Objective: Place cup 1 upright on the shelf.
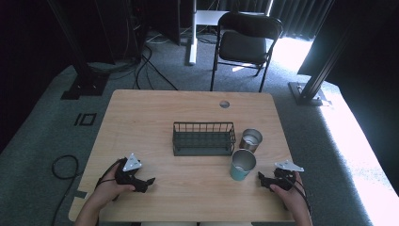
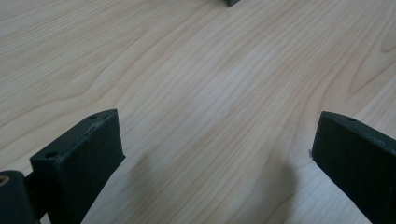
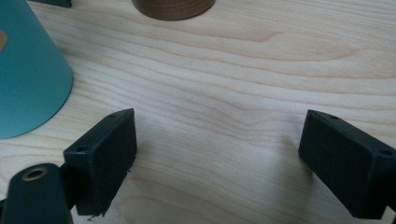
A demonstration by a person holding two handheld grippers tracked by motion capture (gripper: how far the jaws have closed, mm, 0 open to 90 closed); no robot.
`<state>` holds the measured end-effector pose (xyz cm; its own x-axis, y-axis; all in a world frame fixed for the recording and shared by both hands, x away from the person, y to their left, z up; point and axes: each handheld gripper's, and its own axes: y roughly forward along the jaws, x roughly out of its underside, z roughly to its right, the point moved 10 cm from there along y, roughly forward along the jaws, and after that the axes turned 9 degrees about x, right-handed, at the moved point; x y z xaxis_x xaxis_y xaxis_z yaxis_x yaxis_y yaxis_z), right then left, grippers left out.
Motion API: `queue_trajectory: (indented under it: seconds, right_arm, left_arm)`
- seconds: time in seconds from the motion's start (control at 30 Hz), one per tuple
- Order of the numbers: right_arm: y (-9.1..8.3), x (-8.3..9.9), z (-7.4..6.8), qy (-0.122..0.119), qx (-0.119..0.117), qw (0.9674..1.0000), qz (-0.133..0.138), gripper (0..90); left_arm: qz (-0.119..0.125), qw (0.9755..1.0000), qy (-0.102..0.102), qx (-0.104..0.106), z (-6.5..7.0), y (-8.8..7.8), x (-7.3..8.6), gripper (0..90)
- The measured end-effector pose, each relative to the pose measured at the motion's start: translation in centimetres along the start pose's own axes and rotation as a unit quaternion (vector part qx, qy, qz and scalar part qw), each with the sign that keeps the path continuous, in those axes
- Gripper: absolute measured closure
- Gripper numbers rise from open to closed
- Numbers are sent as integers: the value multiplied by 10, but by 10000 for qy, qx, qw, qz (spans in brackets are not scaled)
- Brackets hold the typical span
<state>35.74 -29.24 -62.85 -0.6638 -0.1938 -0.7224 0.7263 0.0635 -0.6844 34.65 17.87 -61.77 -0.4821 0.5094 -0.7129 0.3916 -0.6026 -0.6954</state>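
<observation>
Two claws rest low on the tabletop [image 1: 155, 108], both gaping wide on bare wood. Left claw [image 1: 147, 182] sits at 7 o'clock, its hand [image 1: 110, 188] curled behind it. Right claw [image 1: 261, 179] sits at 5 o'clock — just right of the teal cup [image 1: 242, 165], not touching it.

Floor: grey carpet [image 1: 42, 141] lying under the wooden table [image 1: 141, 117]; black cables [image 1: 143, 66] trailing across it.
Furniture: black folding chair [image 1: 244, 42] standing beyond the table; white desk leg [image 1: 192, 33] rising beside it.
Surround: dark curtains [image 1: 301, 14] hanging behind; black frame posts [image 1: 80, 61] flanking.
Light: daylight spilling in at right [image 1: 357, 141].
</observation>
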Motion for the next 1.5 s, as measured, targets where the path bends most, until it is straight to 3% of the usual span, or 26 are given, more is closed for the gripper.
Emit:
queue_trajectory:
  seconds: [0.93, 1.5]
  right_arm:
    - [0, 0, 0, 4, -1, 10000, 1, 109]
    - [0, 0, 0, 3, -1, 10000, 2, 109]
  left_arm:
    - [111, 9975, 456, 536, 37, 35, -41, 26]
    - [347, 9927, 746, 880, 66, 54, -74, 26]
